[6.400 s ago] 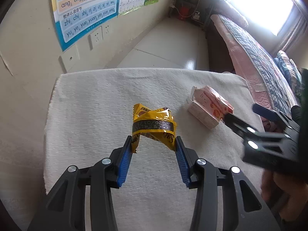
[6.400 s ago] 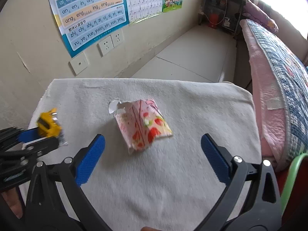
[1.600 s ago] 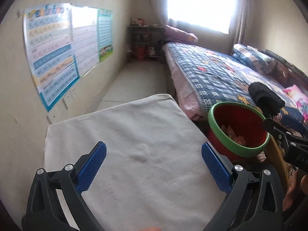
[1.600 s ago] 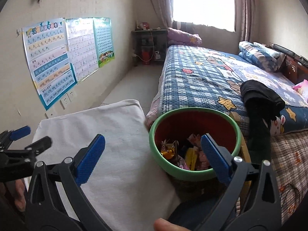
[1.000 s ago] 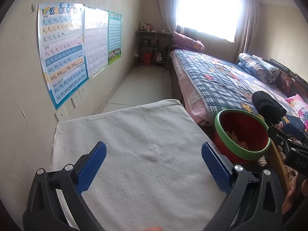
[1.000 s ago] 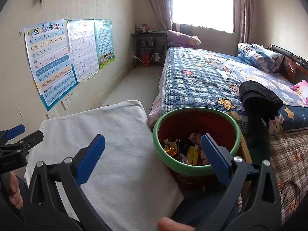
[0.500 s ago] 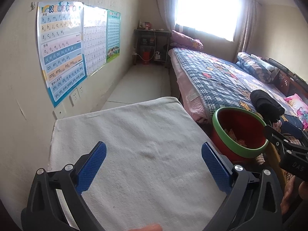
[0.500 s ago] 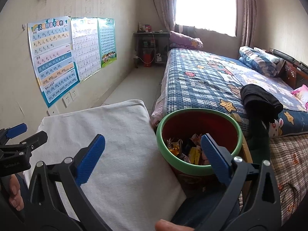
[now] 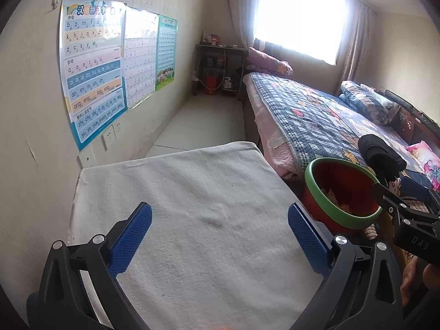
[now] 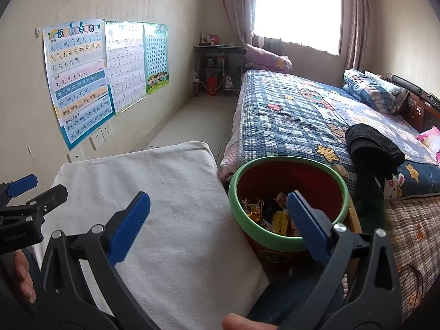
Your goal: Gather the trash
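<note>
Both the left gripper (image 9: 219, 236) and right gripper (image 10: 218, 224) are spread wide with nothing between their fingers. The trash (image 10: 275, 214) sits in the red bin (image 10: 288, 243), just past the right one's right finger. Only real risk I see: that finger clipping the rim and tipping it.

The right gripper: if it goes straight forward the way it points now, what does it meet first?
Probably the green rim of the red bin, or the cloth-covered table's edge beside it. The right gripper, open and empty, points between them; depth is unclear.

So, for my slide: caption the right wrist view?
Open right gripper above red green-rimmed bin of wrappers.
</note>
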The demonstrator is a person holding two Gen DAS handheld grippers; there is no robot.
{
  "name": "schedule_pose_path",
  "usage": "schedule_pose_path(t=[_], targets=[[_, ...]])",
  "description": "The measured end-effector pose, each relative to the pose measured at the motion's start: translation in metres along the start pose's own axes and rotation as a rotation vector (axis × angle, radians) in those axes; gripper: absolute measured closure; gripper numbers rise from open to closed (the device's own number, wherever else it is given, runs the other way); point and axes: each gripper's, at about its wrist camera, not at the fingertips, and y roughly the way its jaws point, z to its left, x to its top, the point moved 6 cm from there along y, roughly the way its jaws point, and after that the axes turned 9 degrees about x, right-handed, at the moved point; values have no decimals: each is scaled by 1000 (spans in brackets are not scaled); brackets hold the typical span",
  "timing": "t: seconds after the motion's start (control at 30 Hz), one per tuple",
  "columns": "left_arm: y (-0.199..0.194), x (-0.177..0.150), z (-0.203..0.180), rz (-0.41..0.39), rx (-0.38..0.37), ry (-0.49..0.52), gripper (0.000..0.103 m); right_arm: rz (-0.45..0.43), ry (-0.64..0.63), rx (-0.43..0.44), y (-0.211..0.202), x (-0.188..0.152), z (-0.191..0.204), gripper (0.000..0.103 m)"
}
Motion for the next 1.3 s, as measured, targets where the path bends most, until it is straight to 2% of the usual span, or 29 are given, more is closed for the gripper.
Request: schedule_pose_path(t=[0.3,1.07,1.3], targets=[[1,-3,-2,29,-20,14,8,4,-4,-1,1,0,2,5],[-3,-2,6,0,-8,-5,8,22,-1,5,6,-7,8,5],[-1,-4,8,14,27,4,8,23,-3,9,6,-10,8,5]])
